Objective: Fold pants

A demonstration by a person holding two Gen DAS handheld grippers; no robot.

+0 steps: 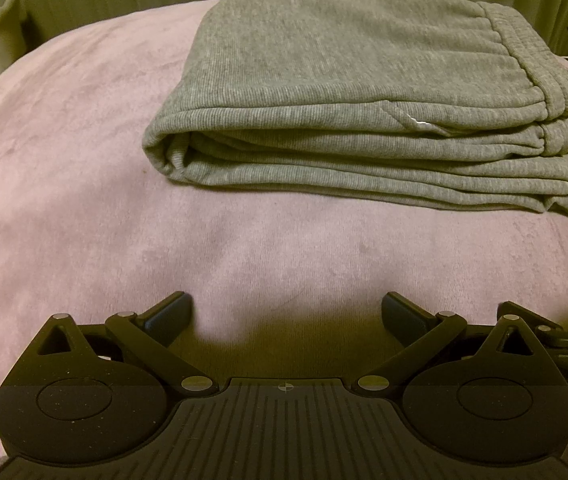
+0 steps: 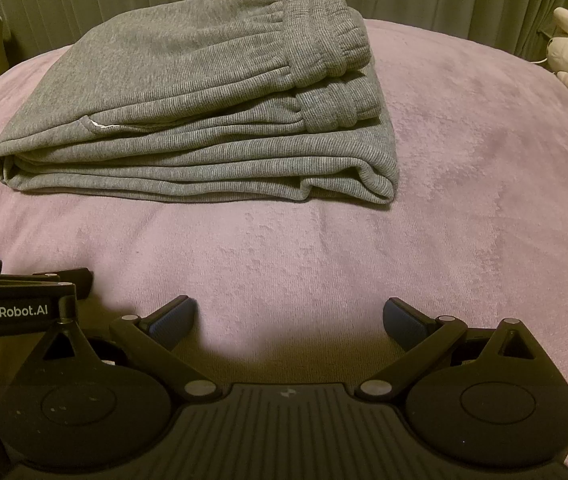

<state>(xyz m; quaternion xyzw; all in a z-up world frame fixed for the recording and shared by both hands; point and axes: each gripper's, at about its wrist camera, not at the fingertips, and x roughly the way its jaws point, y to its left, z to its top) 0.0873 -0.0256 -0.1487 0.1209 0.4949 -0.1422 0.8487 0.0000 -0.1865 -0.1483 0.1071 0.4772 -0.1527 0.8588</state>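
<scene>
Grey folded pants, one stack; two empty gaping tongs.

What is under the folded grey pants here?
The grey pants lie as a layered stack directly on the pink blanket, waistband on top. Whatever sits between or beneath the layers is covered and cannot be seen.

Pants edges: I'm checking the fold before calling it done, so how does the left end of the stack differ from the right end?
On the pants, the left end is one smooth rounded fold, low and closed. The right end shows stacked, gathered elastic waistband layers, thicker and higher, with loose edges below. Both are the same gray ribbed knit, lying on the pink blanket.
</scene>
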